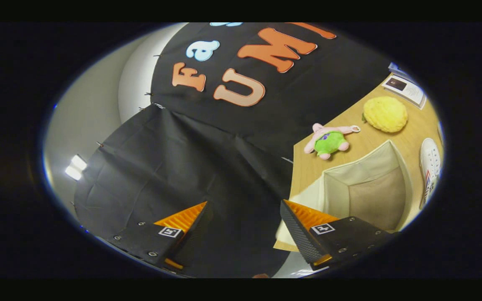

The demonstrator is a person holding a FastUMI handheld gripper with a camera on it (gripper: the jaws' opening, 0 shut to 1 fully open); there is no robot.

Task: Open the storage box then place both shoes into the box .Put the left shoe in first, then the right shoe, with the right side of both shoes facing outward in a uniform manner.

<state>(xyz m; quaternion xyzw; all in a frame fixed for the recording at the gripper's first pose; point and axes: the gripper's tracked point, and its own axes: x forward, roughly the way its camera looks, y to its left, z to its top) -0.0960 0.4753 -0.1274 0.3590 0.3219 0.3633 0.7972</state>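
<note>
Beyond the spread gripper (245,225), storage box (364,190); seemingly one shoe (429,171) behind.

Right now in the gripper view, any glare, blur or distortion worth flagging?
Gripper view: strong fisheye bending, the table edge curves and the whole scene sits tilted; a bright lamp blows out beyond the cloth wall; the storage box and white shoe are soft and stretched near the rim; the tool stands open, fingers sharp, holding nothing.

white shoe (430,169) cut off at edge, booklet (406,88) print too small
</note>
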